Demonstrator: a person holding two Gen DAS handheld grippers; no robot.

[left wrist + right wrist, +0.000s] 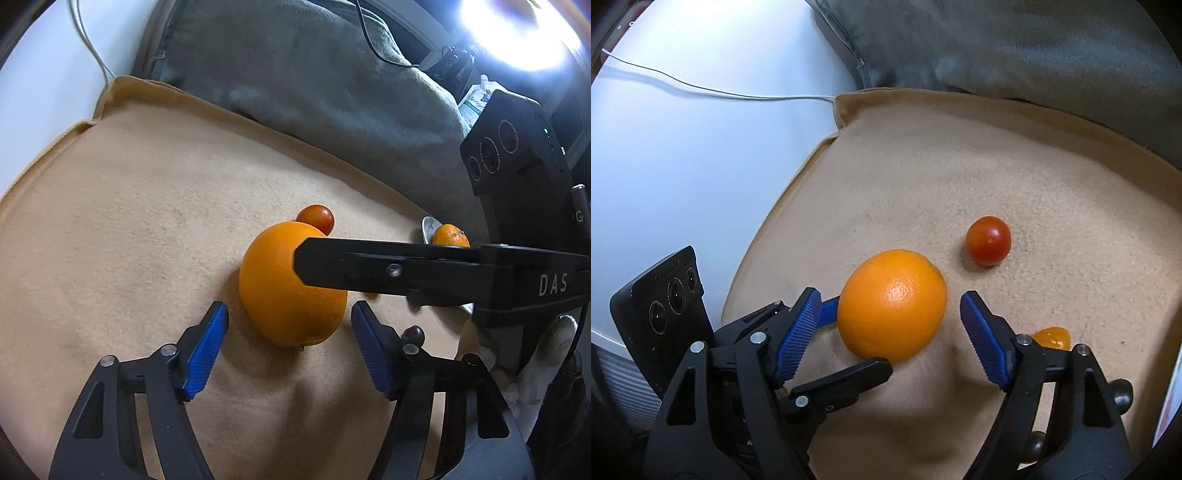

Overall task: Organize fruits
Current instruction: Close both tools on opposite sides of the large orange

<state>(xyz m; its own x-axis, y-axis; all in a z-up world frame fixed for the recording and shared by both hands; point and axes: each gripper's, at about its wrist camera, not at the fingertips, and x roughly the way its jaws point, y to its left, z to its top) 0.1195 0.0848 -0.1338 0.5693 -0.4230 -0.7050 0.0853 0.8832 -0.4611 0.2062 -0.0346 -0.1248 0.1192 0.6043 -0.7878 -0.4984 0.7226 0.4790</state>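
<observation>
A large orange [288, 288] lies on the beige cloth [129, 221]. My left gripper [288, 339] is open, its blue pads on either side of the orange's near half without touching. My right gripper [890, 328] is open too, with the orange [892, 304] between its pads; its black finger [369, 269] crosses the orange in the left wrist view. A small red tomato [989, 240] lies just beyond the orange, also seen in the left wrist view [317, 218]. A small tangerine [450, 235] sits in a white dish [430, 227] at the right.
A grey cushion [314, 85] lies behind the cloth. A white cable [720, 94] runs over the white surface to the left. A small orange fruit piece [1052, 338] lies behind my right gripper's right finger. A dark round thing [413, 334] sits by the left gripper's right finger.
</observation>
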